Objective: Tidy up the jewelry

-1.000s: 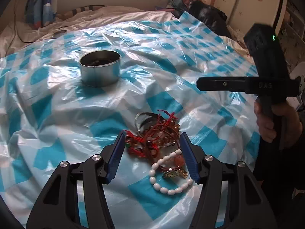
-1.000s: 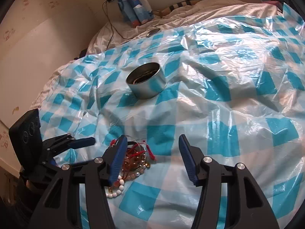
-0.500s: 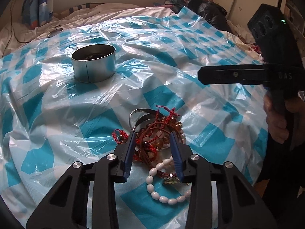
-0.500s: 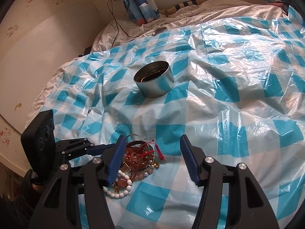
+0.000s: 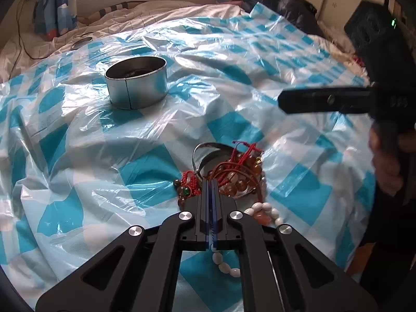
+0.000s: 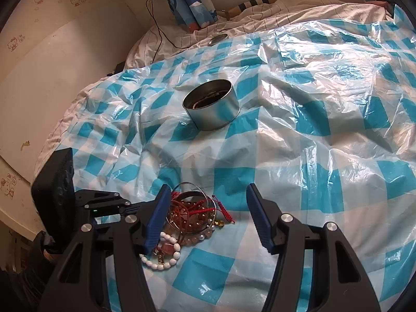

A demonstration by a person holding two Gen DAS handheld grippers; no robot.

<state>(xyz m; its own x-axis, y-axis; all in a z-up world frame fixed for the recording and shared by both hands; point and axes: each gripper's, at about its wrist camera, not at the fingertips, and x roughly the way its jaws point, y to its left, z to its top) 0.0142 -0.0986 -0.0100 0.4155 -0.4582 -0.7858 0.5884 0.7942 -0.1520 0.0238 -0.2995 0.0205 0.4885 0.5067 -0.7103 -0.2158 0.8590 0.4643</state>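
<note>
A heap of jewelry (image 5: 239, 174) lies on the blue-checked plastic sheet (image 5: 234, 127): amber beads on red cord, a thin metal bangle (image 5: 205, 150) and a white bead bracelet (image 5: 262, 206). My left gripper (image 5: 211, 182) is shut, its tips pinched on red cord at the heap's near left side. The right gripper (image 6: 208, 189) hovers open over the heap (image 6: 192, 213), which sits by its left finger, untouched. In the left wrist view the right gripper (image 5: 286, 101) shows side-on. A round metal tin (image 5: 136, 83) (image 6: 212, 109) stands farther back.
The sheet covers a rumpled bed. A small round disc (image 6: 218, 39) and a black cable (image 6: 156, 13) lie near the headboard, beside a blue patterned roll (image 6: 192, 2). A dark bag (image 5: 291, 2) is at the far right. A hand (image 5: 387, 166) holds the right gripper.
The left gripper's jaws closed from wide open to shut inside the jewelry heap, and it edged forward. The right gripper stayed open over the heap.
</note>
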